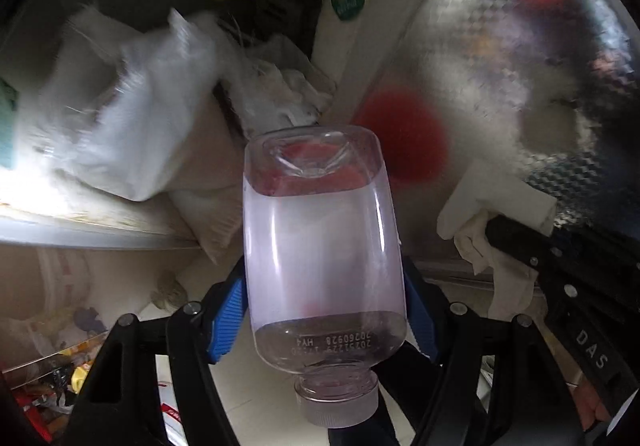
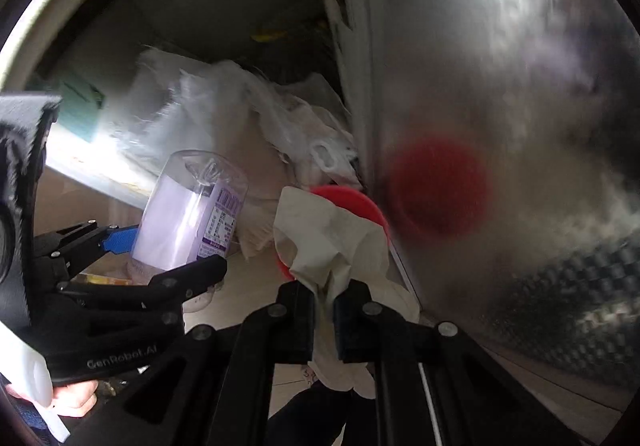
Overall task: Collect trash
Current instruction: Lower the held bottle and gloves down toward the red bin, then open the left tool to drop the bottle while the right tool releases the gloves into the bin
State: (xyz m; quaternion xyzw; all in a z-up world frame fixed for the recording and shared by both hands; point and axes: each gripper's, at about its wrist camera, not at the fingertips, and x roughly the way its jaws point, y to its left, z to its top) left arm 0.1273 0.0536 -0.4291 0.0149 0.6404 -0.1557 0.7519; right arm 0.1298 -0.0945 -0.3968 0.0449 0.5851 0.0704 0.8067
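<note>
My left tongs (image 1: 324,322) clench an upturned clear plastic bottle (image 1: 320,246) by its smooth sides, my right tongs (image 2: 324,310) pinch a crumpled paper napkin (image 2: 332,242) beside the shiny metal panel (image 2: 500,126), and either could slip free if I jolt.

The left gripper (image 1: 324,310) points steeply down, its jaws held apart around a bottle (image 1: 320,246), the blue pads (image 1: 228,322) pressing on both of its sides. In the right wrist view the same gripper (image 2: 160,254) reaches in from the left edge, and bare fingers (image 2: 72,398) wrap its white handle at the lower left. The right gripper (image 2: 324,298) also tilts steeply down, its black jaws nearly closed and pinching a tissue (image 2: 332,242). The two grippers sit near each other, side by side, the left one on the left.
</note>
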